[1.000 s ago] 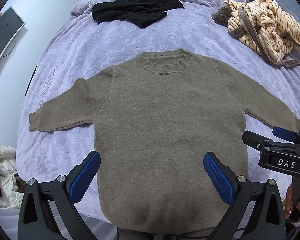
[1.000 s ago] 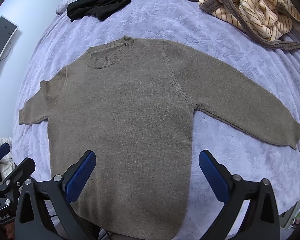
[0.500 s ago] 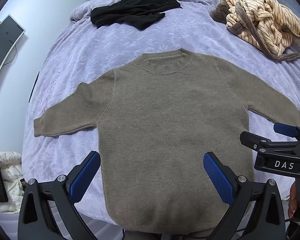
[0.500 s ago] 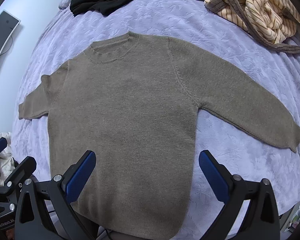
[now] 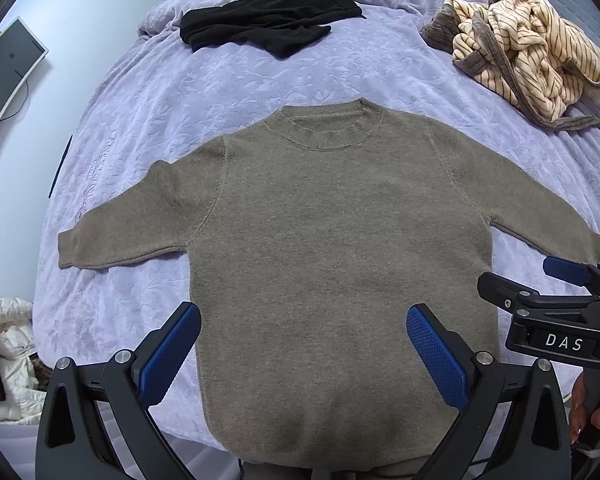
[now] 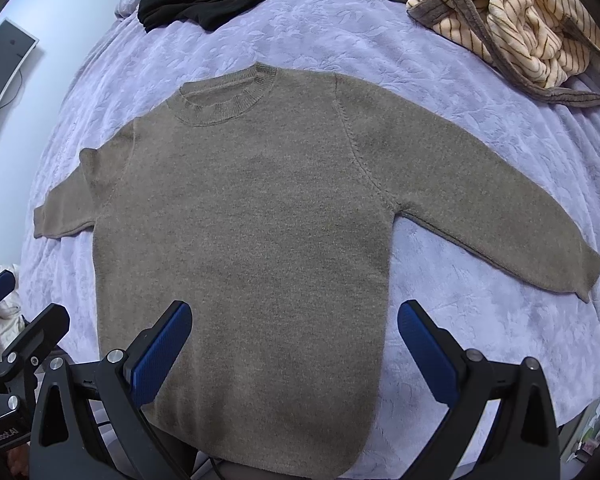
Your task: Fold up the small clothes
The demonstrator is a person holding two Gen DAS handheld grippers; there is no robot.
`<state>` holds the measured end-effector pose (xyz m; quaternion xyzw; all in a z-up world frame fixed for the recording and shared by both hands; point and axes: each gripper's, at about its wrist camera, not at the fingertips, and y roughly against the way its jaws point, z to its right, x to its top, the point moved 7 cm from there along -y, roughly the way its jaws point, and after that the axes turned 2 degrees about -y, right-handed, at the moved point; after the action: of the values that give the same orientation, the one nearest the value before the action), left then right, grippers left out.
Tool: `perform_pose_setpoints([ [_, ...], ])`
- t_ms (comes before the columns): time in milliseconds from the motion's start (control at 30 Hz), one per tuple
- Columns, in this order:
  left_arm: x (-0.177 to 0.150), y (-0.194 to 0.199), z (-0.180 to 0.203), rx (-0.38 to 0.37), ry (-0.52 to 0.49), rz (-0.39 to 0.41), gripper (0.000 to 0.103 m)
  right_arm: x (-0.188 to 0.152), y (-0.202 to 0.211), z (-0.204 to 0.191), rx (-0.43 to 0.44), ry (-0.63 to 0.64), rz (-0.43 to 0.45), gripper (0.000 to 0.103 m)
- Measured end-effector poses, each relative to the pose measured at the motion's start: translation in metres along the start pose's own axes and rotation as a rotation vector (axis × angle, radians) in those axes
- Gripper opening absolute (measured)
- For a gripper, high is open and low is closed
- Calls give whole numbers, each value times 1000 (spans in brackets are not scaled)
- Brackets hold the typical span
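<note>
A small taupe knit sweater [image 5: 332, 248] [image 6: 252, 224] lies flat on the lilac bedspread [image 5: 236, 76], collar far from me and both sleeves spread outward. My left gripper [image 5: 302, 356] hovers open above the sweater's lower body with nothing between its blue pads. The right gripper [image 6: 294, 354] is open too, above the lower right part of the body near the hem. In the left wrist view the right gripper [image 5: 540, 284] shows from the side at the right edge, just past the right sleeve cuff, held by a hand [image 5: 592, 408].
A black garment [image 5: 268, 24] lies crumpled at the far side of the bed. A cream striped robe with grey trim [image 5: 532, 52] is heaped at the far right. A monitor [image 5: 4, 76] hangs on the left wall. White fabric [image 5: 8, 356] lies beside the bed, lower left.
Both grippers have drawn back and risen slightly, so the sweater sits a little lower and smaller in view. The sweater itself has not moved.
</note>
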<state>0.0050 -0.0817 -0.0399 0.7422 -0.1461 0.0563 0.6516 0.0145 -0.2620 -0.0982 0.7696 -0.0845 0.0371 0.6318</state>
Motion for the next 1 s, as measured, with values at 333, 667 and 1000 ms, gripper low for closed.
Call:
perform_pose_setpoints([
  [333, -4, -2, -6, 11, 29, -12, 103, 1, -3, -3, 3, 14, -5, 103],
  [667, -7, -2, -12, 10, 52, -17, 103, 1, -5, -7, 0, 19, -7, 103],
  [1000, -8, -1, -8, 3, 36, -17, 103, -2, -3, -1, -1, -5, -2, 103],
])
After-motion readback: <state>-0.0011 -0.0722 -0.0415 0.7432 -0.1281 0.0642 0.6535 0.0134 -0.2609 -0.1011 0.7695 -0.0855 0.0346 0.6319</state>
